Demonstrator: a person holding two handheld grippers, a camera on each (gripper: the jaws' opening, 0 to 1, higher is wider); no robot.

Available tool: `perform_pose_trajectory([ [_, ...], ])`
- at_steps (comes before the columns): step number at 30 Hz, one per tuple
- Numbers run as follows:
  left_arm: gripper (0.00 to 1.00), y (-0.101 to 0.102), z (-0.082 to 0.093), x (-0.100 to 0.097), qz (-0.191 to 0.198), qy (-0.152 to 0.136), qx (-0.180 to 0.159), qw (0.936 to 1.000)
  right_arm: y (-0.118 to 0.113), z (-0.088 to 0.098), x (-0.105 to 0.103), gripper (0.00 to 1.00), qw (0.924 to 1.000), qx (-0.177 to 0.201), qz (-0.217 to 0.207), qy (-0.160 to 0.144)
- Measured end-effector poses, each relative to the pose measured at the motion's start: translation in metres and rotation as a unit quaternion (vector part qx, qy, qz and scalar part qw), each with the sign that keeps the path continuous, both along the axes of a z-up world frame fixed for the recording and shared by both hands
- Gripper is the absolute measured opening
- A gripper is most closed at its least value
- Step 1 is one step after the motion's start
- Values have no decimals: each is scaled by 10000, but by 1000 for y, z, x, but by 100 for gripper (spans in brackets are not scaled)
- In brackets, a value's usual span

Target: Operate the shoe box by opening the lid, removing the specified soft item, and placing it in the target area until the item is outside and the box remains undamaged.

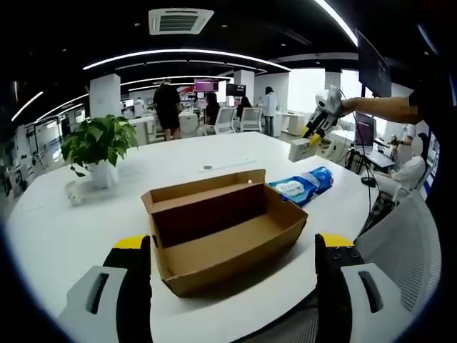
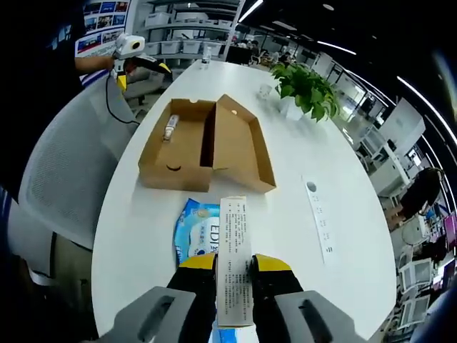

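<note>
Jaws of the right gripper [image 2: 233,275] are pinched on a narrow white carton [image 2: 235,261], which is held up above the tabletop [image 2: 300,179]; jaws of the left gripper [image 1: 233,250] are spread wide, with nothing between them. In the left gripper view the right gripper [image 1: 320,121] is seen raised over the far right edge of the tabletop [image 1: 57,229], the white carton [image 1: 302,148] in its grip.

An open brown shoe box [image 1: 221,225] is set near the tabletop's near edge, its lid folded back and standing upright behind it. A small pale item [image 2: 170,127] is seen lying inside the shoe box [image 2: 203,146] in the right gripper view. A blue soft pack [image 1: 303,184] is laid on the tabletop just beside the box's right end; in the right gripper view the blue soft pack [image 2: 197,227] is partly covered by the carton. A potted plant [image 1: 98,148] is placed toward the tabletop's left edge, well apart from the box.
</note>
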State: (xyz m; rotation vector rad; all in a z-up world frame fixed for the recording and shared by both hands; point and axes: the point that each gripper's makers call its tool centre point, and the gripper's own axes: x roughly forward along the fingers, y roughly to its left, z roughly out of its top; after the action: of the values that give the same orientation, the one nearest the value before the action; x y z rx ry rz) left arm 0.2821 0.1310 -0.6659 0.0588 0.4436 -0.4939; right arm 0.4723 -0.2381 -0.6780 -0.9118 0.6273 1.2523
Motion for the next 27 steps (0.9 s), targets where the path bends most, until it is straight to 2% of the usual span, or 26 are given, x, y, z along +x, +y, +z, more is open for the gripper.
perform_pose_trajectory([
  [14, 99, 0, -5, -2, -35, 93, 47, 9999, -25, -17, 16, 14, 9993, -372, -16, -63],
  [27, 100, -8, -6, -7, -124, 141, 16, 9998, -48, -44, 31, 14, 9970, -764, -20, -89],
])
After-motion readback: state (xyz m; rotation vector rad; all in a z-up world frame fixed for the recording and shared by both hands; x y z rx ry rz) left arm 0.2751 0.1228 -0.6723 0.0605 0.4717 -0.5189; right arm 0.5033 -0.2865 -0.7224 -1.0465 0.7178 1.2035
